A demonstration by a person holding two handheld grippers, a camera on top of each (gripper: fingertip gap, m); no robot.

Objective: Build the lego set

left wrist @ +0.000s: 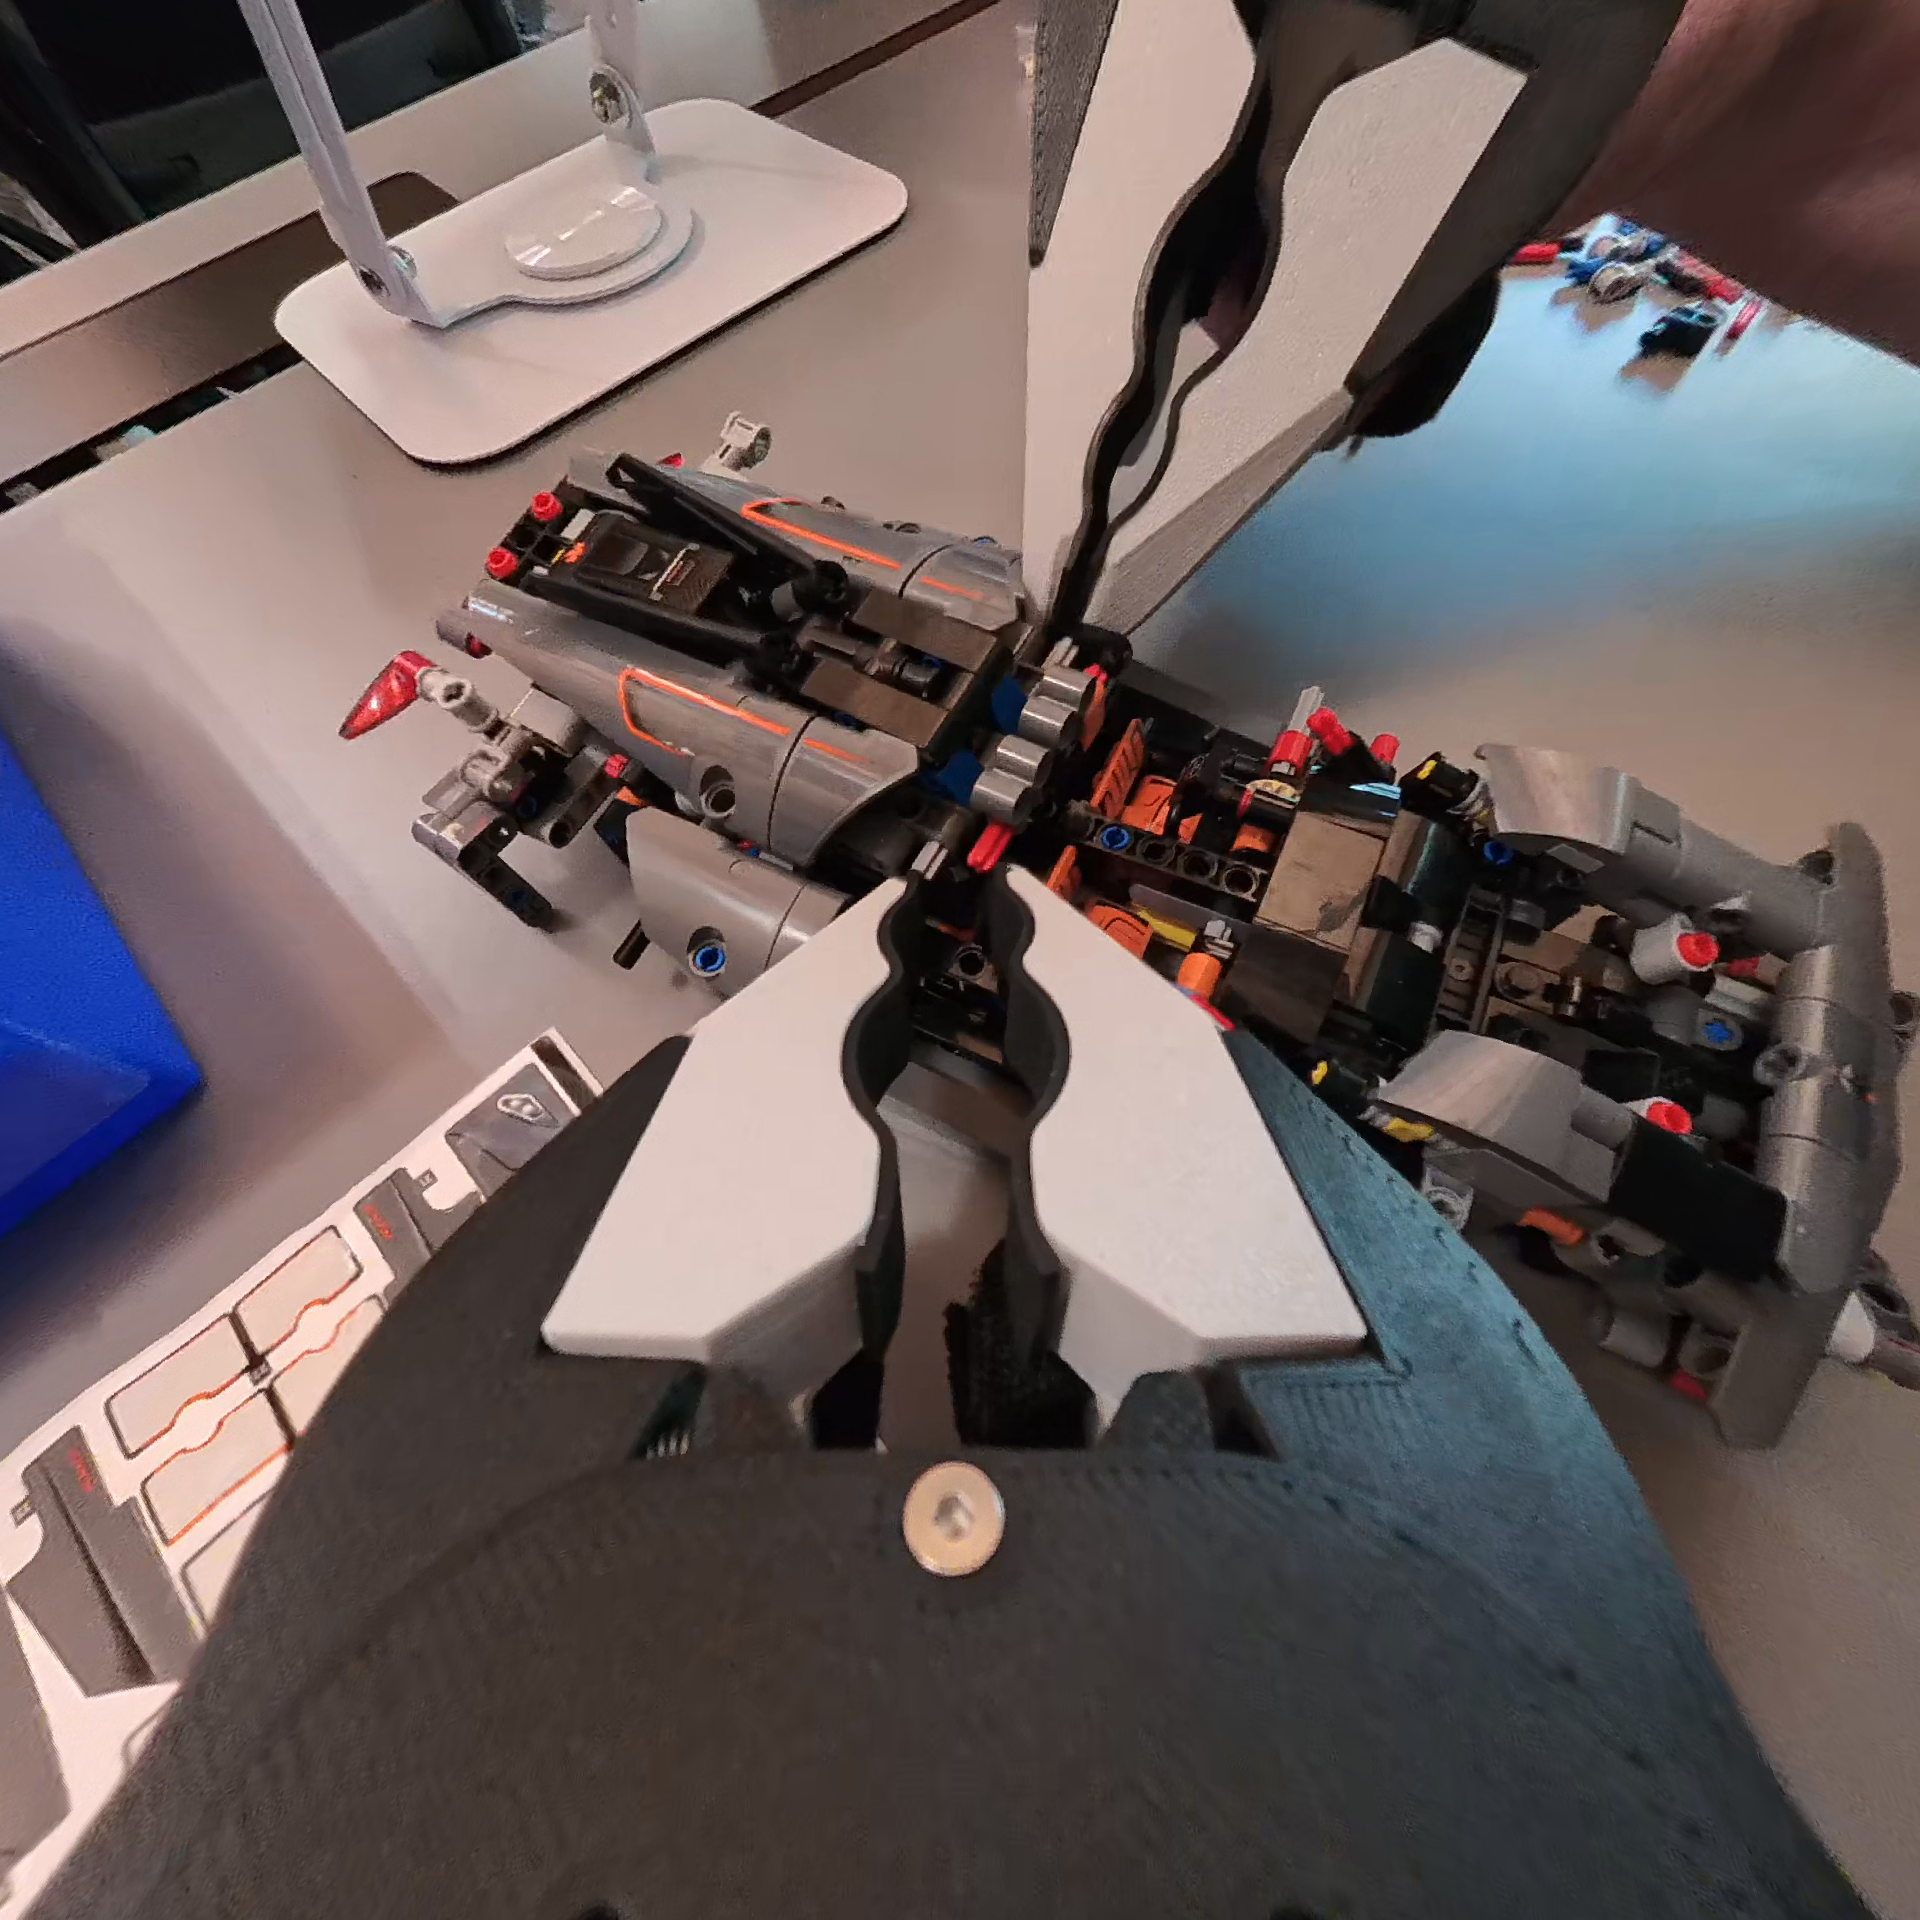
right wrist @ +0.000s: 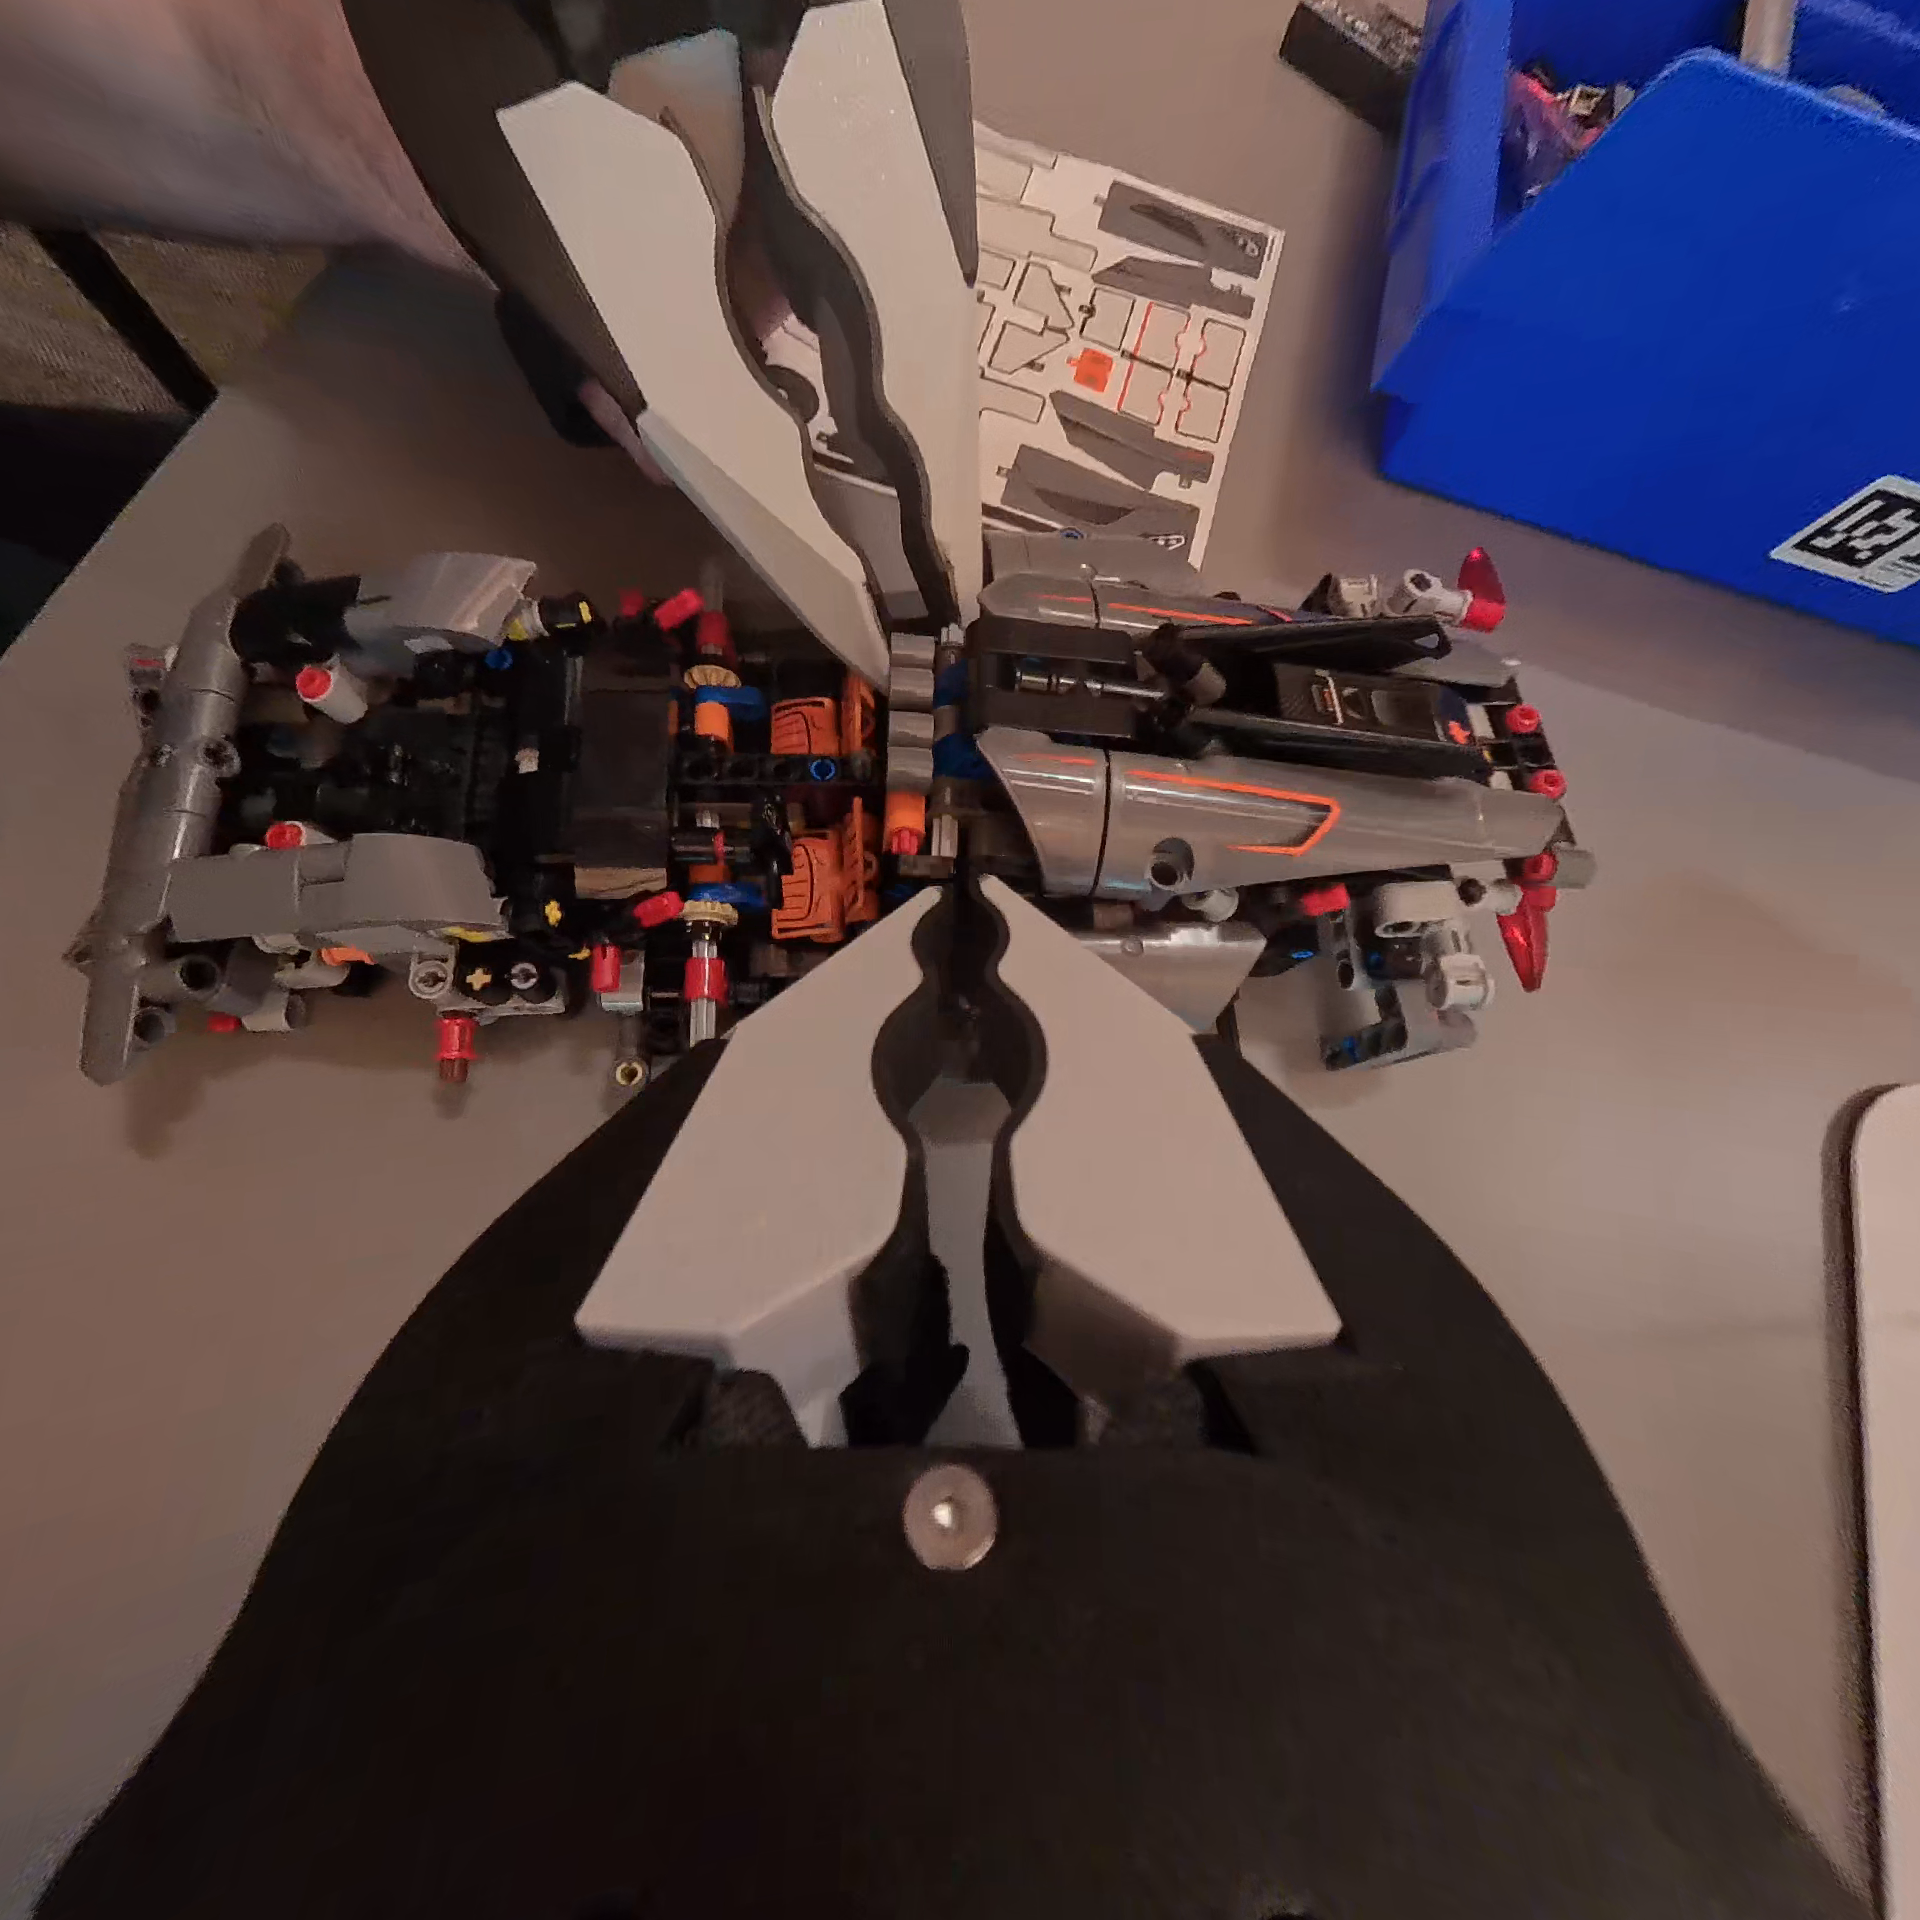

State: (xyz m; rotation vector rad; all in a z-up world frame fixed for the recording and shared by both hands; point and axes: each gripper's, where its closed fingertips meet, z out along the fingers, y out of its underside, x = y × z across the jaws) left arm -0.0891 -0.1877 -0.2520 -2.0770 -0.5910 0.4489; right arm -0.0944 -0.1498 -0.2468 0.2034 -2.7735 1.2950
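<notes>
A partly built grey, black and orange lego car [left wrist: 790,727] lies lengthwise on the grey table; it also shows in the right wrist view [right wrist: 1195,821]. My left gripper [left wrist: 956,883] meets the car's middle from one side, jaws a narrow gap apart at its edge, near a red pin [left wrist: 987,844]. What they pinch is hidden. It shows from above in the right wrist view [right wrist: 920,634]. My right gripper [right wrist: 956,894] is shut, tips touching the car's middle from the opposite side, beside two grey cylinders [left wrist: 1039,748]; it also shows in the left wrist view [left wrist: 1065,629].
A sticker sheet [left wrist: 260,1351] [right wrist: 1122,364] lies beside the car. A blue bin [left wrist: 62,987] [right wrist: 1662,312] stands past it. A white monitor-stand base [left wrist: 582,312] [right wrist: 1886,1351] sits on the other side. Loose small pieces [left wrist: 1662,281] lie far off. A person's arm [left wrist: 1766,125] holds the right gripper. The gap from one gripper's tips to the other's is roughly 5 cm. From either gripper's tips it is about 25 cm to the white monitor-stand base [right wrist: 1886,1351]. It turns up in the left wrist view [left wrist: 606,381] as well.
</notes>
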